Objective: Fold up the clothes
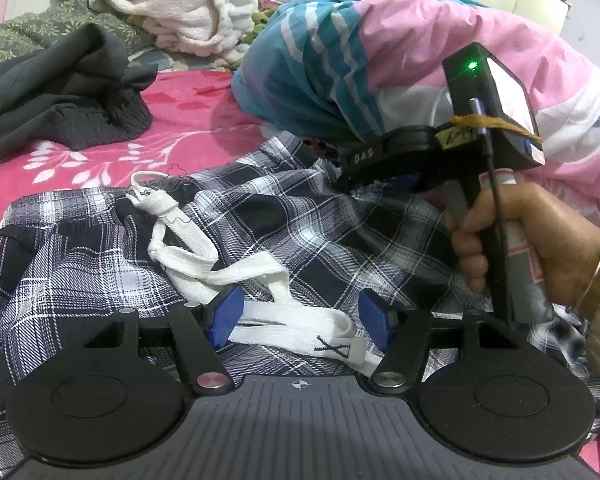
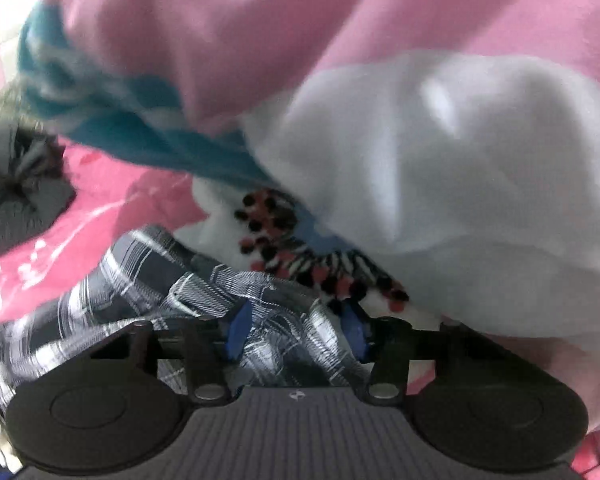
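Black-and-white plaid shorts (image 1: 100, 264) lie spread on the pink floral bedsheet (image 1: 188, 120), their white drawstring (image 1: 268, 276) loose on top. My left gripper (image 1: 299, 318) hovers low over the shorts, open, and the drawstring runs between its blue pads (image 1: 224, 316) untouched. A hand (image 1: 540, 240) holds my right gripper (image 1: 350, 180) at the far right edge of the shorts. In the right wrist view a bunched fold of the plaid shorts (image 2: 292, 320) fills the gap of the right gripper (image 2: 296, 330), which is shut on it.
A pink, teal and white quilt (image 1: 400, 48) is heaped behind the shorts and looms close over the right gripper (image 2: 420, 160). A dark grey garment (image 1: 60, 96) lies at the left, with a white fleece blanket (image 1: 172, 8) behind it.
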